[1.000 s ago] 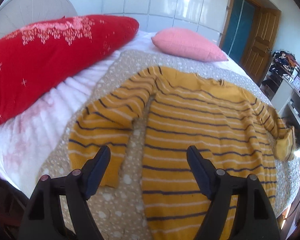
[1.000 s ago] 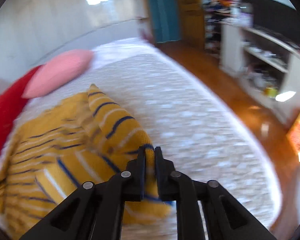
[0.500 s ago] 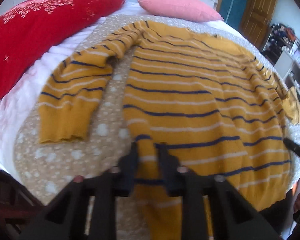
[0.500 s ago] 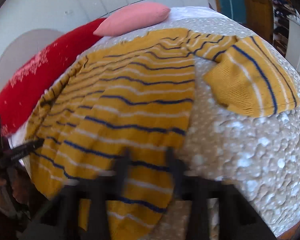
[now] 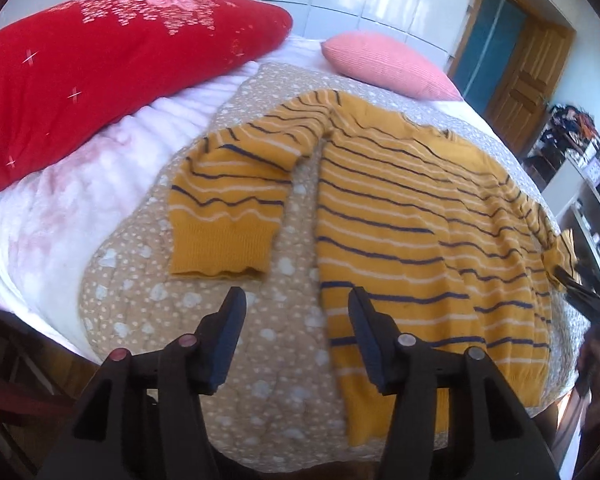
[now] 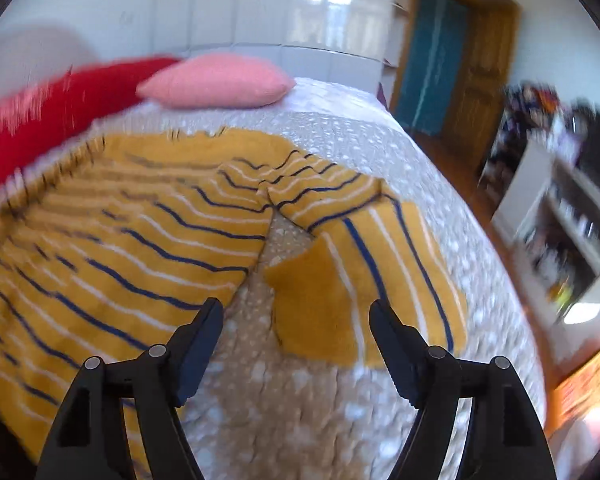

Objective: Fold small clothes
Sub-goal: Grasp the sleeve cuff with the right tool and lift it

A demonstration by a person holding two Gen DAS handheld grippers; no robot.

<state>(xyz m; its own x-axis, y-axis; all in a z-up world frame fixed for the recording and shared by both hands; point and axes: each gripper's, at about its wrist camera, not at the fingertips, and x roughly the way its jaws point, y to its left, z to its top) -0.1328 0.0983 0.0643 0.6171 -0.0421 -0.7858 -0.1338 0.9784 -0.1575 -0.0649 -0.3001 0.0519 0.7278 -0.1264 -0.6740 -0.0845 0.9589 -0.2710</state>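
Now: left gripper (image 5: 296, 308) jaws just opening, empty | right gripper (image 6: 296, 320) jaws just opening wide, sweater (image 6: 148, 240) released

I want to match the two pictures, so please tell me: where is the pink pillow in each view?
Left wrist view: the pink pillow is at the upper right of centre, beyond the striped sweater's neckline.
Right wrist view: the pink pillow is at the upper left, beside the red pillow.
Shared landmark: the wooden door, right of the pillow in both.
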